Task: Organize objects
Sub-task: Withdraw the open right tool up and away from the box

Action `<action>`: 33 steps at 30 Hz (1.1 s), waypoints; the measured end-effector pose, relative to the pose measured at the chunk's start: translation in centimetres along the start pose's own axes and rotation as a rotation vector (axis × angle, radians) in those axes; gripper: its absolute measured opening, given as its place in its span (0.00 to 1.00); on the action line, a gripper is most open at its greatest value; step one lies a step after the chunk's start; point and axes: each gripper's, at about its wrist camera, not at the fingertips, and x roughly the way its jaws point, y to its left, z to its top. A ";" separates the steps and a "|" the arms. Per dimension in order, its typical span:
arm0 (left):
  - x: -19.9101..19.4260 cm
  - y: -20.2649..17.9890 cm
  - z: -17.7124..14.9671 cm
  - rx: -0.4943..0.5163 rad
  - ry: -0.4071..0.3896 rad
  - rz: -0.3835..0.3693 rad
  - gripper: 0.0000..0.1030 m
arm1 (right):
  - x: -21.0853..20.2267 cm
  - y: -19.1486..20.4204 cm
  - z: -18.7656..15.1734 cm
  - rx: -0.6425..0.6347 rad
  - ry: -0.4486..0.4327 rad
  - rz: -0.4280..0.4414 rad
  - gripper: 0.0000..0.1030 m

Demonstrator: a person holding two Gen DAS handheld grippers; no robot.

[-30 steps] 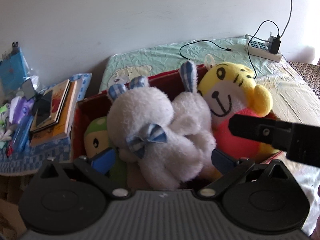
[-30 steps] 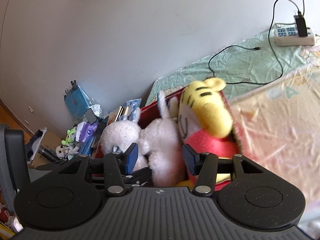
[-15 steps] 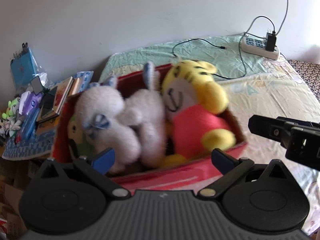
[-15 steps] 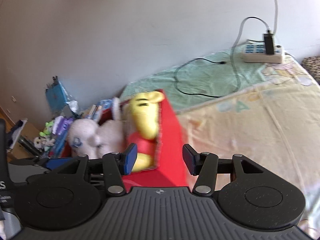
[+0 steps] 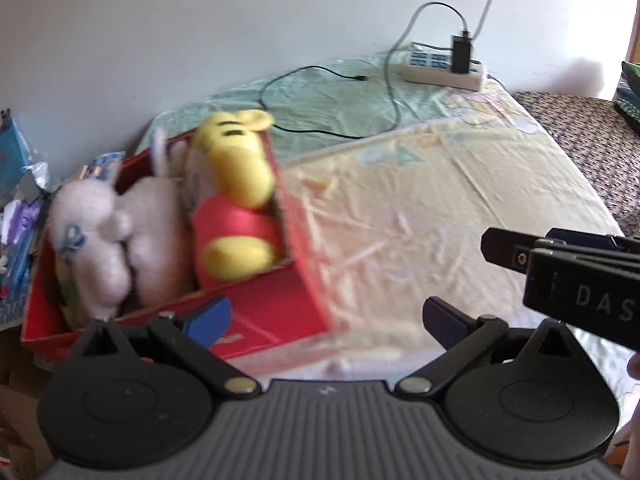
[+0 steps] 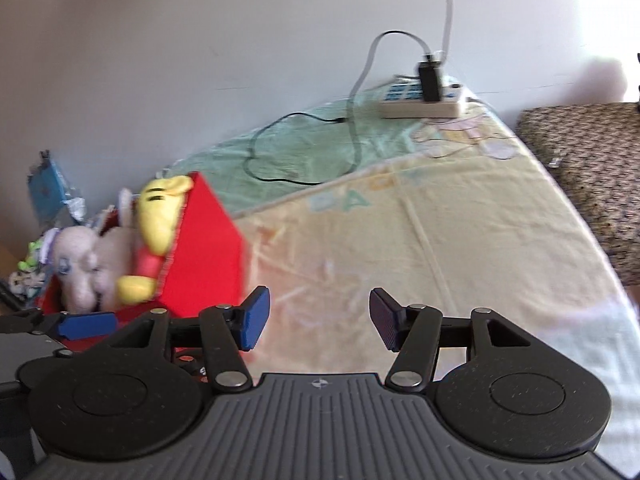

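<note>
While empty, both grippers (image 5: 326, 316) (image 6: 319, 320) agape.

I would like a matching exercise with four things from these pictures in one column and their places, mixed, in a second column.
Things:
1. yellow tiger plush
2. power strip
3. white rabbit plush
4. left tongs

Places:
A. far end of the bed, near the wall
B. open, empty, above the sheet
C. right side of the red box
D. middle of the red box

Pairs: 1-C, 2-A, 3-D, 4-B

"DAS" (cut off) on right hand-held gripper (image 5: 560, 264).
</note>
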 end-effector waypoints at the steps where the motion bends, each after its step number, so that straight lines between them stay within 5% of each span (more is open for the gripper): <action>1: 0.1 -0.5 0.0 0.002 0.005 -0.006 0.99 | -0.1 -0.3 0.0 0.003 -0.002 -0.018 0.57; 13: 1.1 -3.8 -0.5 0.021 0.074 0.027 0.99 | -0.3 -2.5 -0.5 0.035 -0.016 -0.195 0.64; 33: 1.2 1.1 -1.0 -0.062 0.092 0.064 0.98 | 0.4 1.5 -0.7 -0.025 0.012 -0.190 0.66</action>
